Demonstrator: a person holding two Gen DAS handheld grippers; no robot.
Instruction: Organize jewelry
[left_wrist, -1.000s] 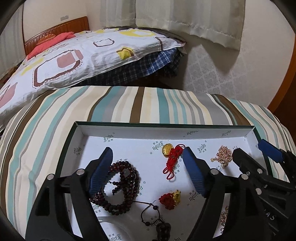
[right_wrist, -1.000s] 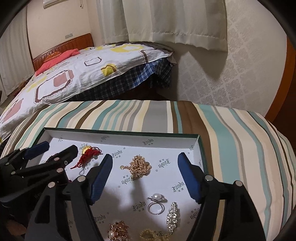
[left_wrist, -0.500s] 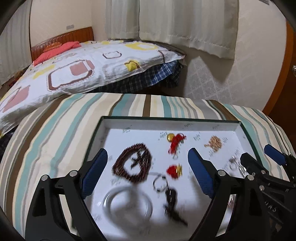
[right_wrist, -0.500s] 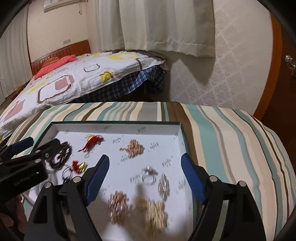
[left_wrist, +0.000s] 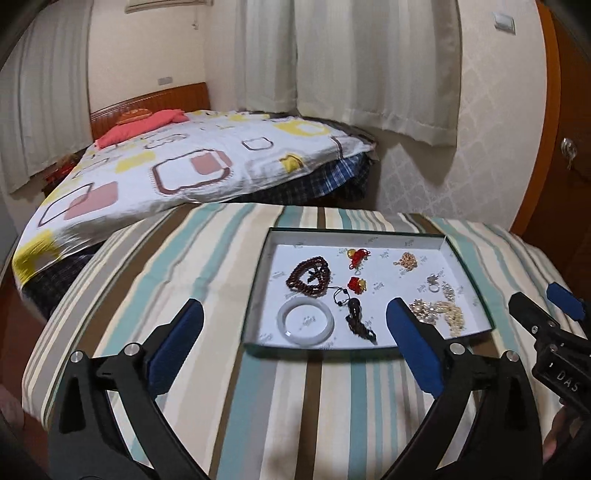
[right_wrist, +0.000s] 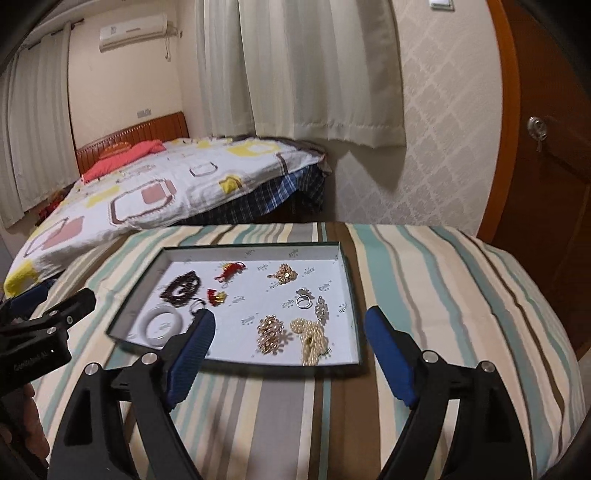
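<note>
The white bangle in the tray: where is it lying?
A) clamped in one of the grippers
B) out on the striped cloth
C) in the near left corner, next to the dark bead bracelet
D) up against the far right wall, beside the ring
C: the white bangle lies flat in the near left corner of the tray, just nearer than the dark bead bracelet, and both grippers are open and empty.

A shallow tray (left_wrist: 469, 273) sits on a cloth-covered tabletop (left_wrist: 207, 266), with a bed (left_wrist: 192, 166) behind it. Inside, a bead bracelet (left_wrist: 308, 277) lies at the left with a bangle (left_wrist: 306, 322) before it; a ring (left_wrist: 433, 287) and a pearl strand (left_wrist: 451, 316) lie at the right.
</note>
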